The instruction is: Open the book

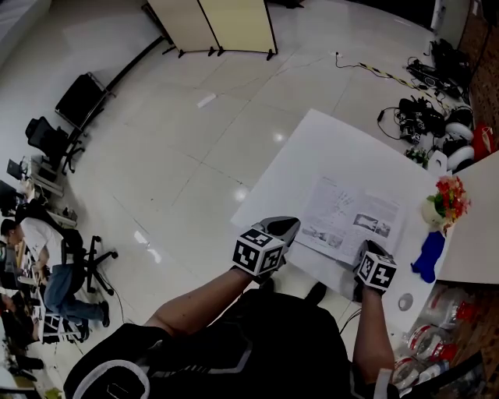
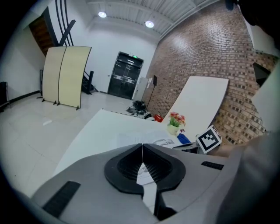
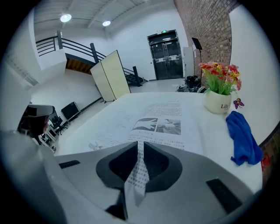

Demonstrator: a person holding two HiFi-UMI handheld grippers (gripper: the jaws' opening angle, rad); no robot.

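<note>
The book (image 1: 351, 218) lies open and flat on the white table (image 1: 312, 148), with printed pages and pictures facing up. My left gripper (image 1: 282, 227) is at the book's near left edge, shut on a sheet of the book; that sheet shows pinched between the jaws in the left gripper view (image 2: 142, 148). At the near right edge my right gripper (image 1: 373, 249) is shut on a printed page, which runs up between its closed jaws (image 3: 140, 145). Beyond them the open spread (image 3: 162, 120) stretches away.
A flower pot (image 1: 440, 206) and a blue cloth (image 1: 427, 257) sit at the table's right edge, beside a white board (image 1: 475, 226). Cables and gear (image 1: 429, 117) lie on the floor beyond. A folding screen (image 1: 226, 23) stands far back. Office chairs (image 1: 78, 257) are at left.
</note>
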